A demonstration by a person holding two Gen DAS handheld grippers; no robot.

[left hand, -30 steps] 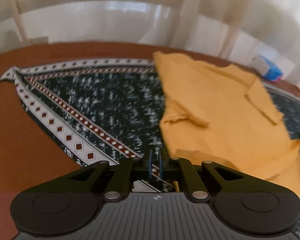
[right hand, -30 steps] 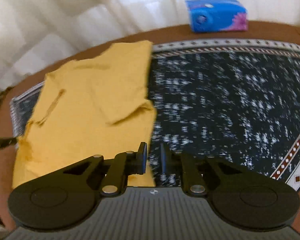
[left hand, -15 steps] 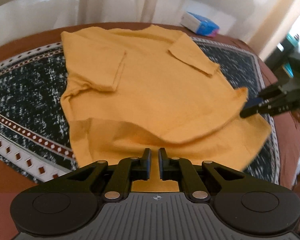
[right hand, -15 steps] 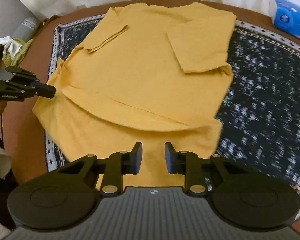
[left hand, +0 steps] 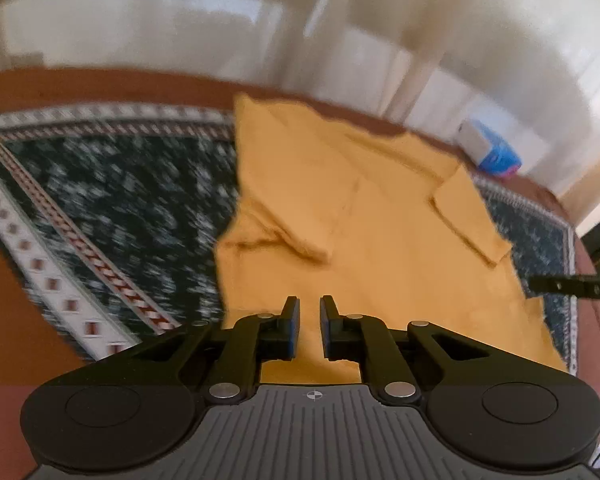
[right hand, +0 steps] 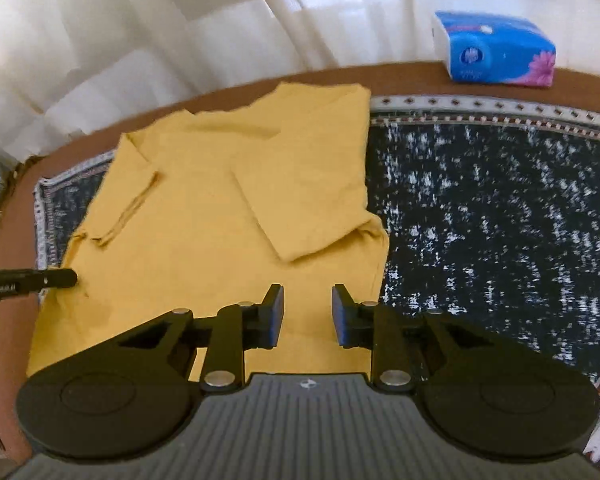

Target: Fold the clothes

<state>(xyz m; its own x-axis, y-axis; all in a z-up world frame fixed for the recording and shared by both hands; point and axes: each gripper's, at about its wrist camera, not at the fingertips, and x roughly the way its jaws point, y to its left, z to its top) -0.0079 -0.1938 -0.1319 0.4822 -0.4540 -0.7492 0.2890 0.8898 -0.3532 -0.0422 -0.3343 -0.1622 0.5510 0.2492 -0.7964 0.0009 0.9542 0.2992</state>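
Note:
A yellow T-shirt (left hand: 380,248) lies flat on a dark patterned cloth (left hand: 112,208), both sleeves folded inward over its body. It also shows in the right wrist view (right hand: 220,216). My left gripper (left hand: 309,312) hovers over the shirt's near edge, jaws slightly apart, holding nothing. My right gripper (right hand: 307,304) is open and empty over the shirt's lower edge. The right gripper's tip (left hand: 572,288) reaches in from the right edge of the left wrist view; the left gripper's tip (right hand: 32,280) enters from the left of the right wrist view.
A blue tissue pack (right hand: 496,52) lies on the brown round table (right hand: 400,80) at the back; it also shows in the left wrist view (left hand: 492,152). The patterned cloth (right hand: 500,216) spreads to the right of the shirt. White curtains (right hand: 140,40) hang behind the table.
Both grippers have let go of the shirt's bottom hem and opened wider. The lifted hem has dropped flat. Both views have swung back lower and nearer the table.

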